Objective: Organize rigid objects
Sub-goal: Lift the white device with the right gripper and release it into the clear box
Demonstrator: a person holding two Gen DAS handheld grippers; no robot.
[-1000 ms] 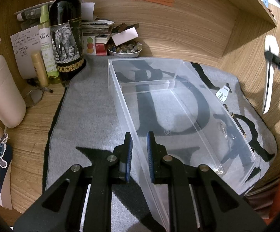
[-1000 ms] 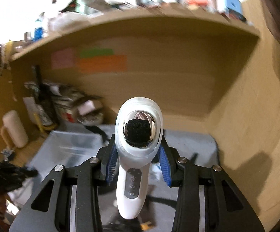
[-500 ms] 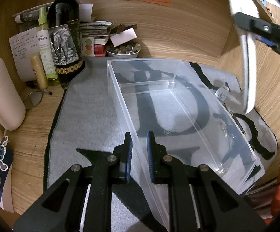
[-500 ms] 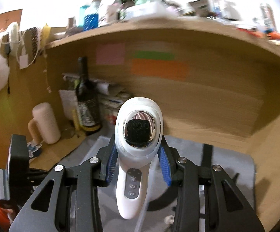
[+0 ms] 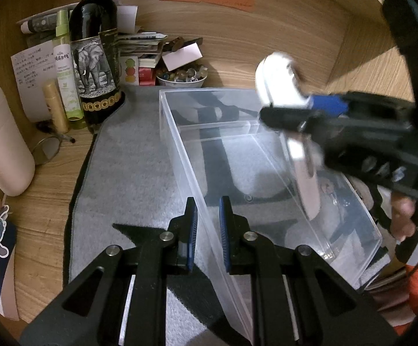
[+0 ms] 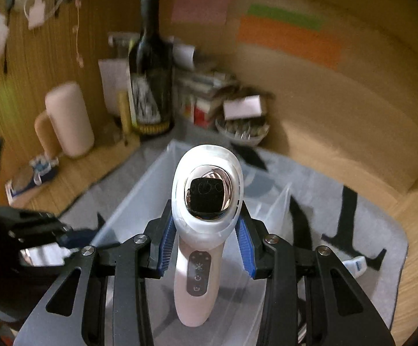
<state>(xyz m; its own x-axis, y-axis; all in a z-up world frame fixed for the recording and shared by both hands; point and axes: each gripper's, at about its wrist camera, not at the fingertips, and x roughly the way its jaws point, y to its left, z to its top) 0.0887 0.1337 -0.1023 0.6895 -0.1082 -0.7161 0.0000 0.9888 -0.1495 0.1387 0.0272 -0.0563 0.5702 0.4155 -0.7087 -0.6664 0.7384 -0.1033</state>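
A clear plastic box (image 5: 180, 150) with a cross divider lies on the grey mat (image 5: 128, 173). My left gripper (image 5: 207, 225) straddles the box's near left wall, its blue pads close on either side of the rim. My right gripper (image 6: 206, 225) is shut on a white handheld device (image 6: 197, 302) with a chrome head and a row of buttons. In the left wrist view the device (image 5: 278, 83) hangs blurred over the box's right half, handle pointing down, carried by the right gripper (image 5: 310, 109). The box (image 6: 139, 196) lies just below the device in the right wrist view.
A dark wine bottle (image 5: 96, 57), a green spray bottle (image 5: 64, 66), a bowl of small items (image 5: 181, 76) and stacked papers crowd the back left corner. A pink cylinder (image 5: 1, 141) stands at the left. Wooden walls close the back and right. A person's hand (image 5: 402, 213) holds the right tool.
The right gripper has carried the white device from the right wall in over the box and lower. The left gripper and the box have stayed where they were.
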